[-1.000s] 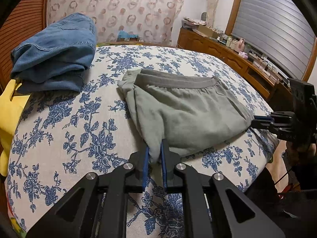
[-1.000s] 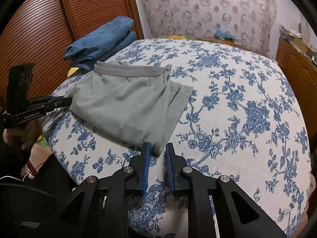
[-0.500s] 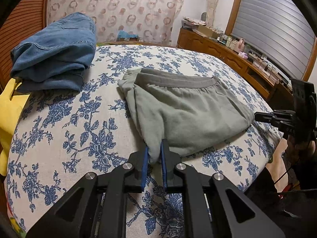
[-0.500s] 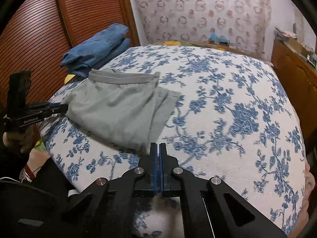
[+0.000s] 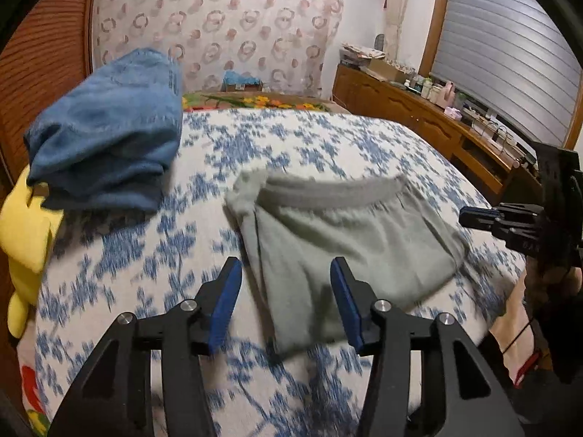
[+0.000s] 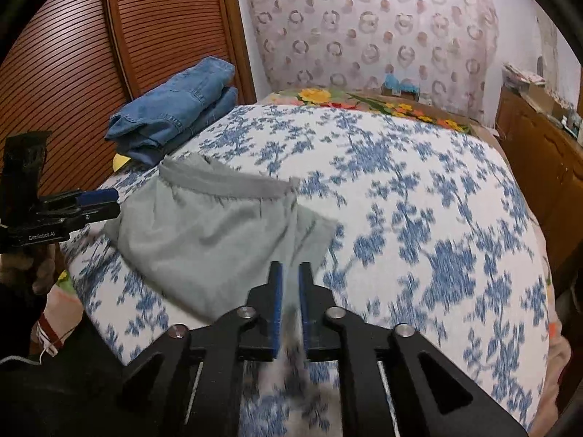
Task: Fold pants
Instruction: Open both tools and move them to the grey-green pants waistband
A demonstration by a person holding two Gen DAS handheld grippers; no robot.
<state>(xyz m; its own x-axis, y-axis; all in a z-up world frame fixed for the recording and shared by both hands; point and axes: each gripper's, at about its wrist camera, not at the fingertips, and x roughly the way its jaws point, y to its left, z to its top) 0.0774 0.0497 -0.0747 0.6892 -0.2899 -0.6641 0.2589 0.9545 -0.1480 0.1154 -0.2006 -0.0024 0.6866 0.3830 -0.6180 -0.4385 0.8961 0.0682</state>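
The grey-green pants (image 5: 342, 240) sit folded into a compact rectangle on the bed's blue floral bedspread (image 5: 120, 266), waistband on the far side, near edge close to the bed's front edge. Both views are smeared with motion blur, so fine detail is mushy.

The left gripper (image 5: 286, 300) has its blue-padded fingers spread wide, straddling the near left corner of the pants without clamping anything. Whether the pads actually touch the cloth is hard to say.

The right gripper (image 6: 289, 304) has its fingers drawn in to a narrow gap, sitting at the pants' near right corner. There's some blurry grey stuff between the pads, but it's not clear enough to tell if fabric is really pinched. In the left wrist view the same gripper shows off to the right of the pants, fingers close together.

A folded stack of blue jeans (image 5: 105, 131) sits at the far left of the bed, well apart from the pants, with something yellow (image 5: 27, 240) beside it at the bed's edge.
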